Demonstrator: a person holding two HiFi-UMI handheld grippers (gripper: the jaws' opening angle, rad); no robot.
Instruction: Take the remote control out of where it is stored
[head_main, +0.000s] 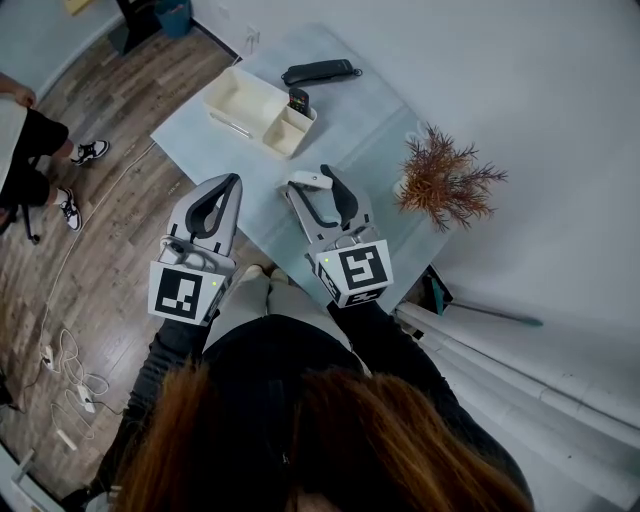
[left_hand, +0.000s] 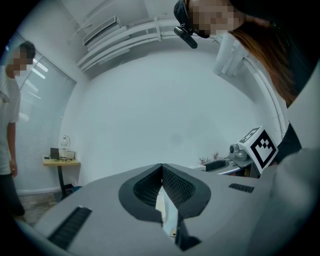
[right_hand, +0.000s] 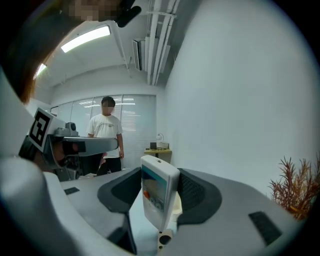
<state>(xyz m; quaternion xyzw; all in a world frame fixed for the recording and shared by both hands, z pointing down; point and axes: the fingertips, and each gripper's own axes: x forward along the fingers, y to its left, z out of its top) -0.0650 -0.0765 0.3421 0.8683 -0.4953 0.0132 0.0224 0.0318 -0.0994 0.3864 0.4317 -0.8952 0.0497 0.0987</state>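
Note:
A white remote control (right_hand: 159, 197) with a small screen and an orange button stands upright between the jaws of my right gripper (right_hand: 156, 187), which is shut on it. In the head view that remote (head_main: 310, 180) sticks out at the tip of the right gripper (head_main: 318, 180), above the near part of the pale blue table (head_main: 350, 130). My left gripper (head_main: 230, 183) hangs beside it over the table's near-left edge, jaws shut on nothing; its tips (left_hand: 161, 167) meet. Both grippers point up towards the wall.
A white divided storage box (head_main: 245, 100) sits on the table with a dark remote (head_main: 298, 100) upright in its small compartment. A black handset (head_main: 320, 72) lies beyond it. A dried plant (head_main: 445, 180) stands at the right. A person (right_hand: 106, 135) stands across the room.

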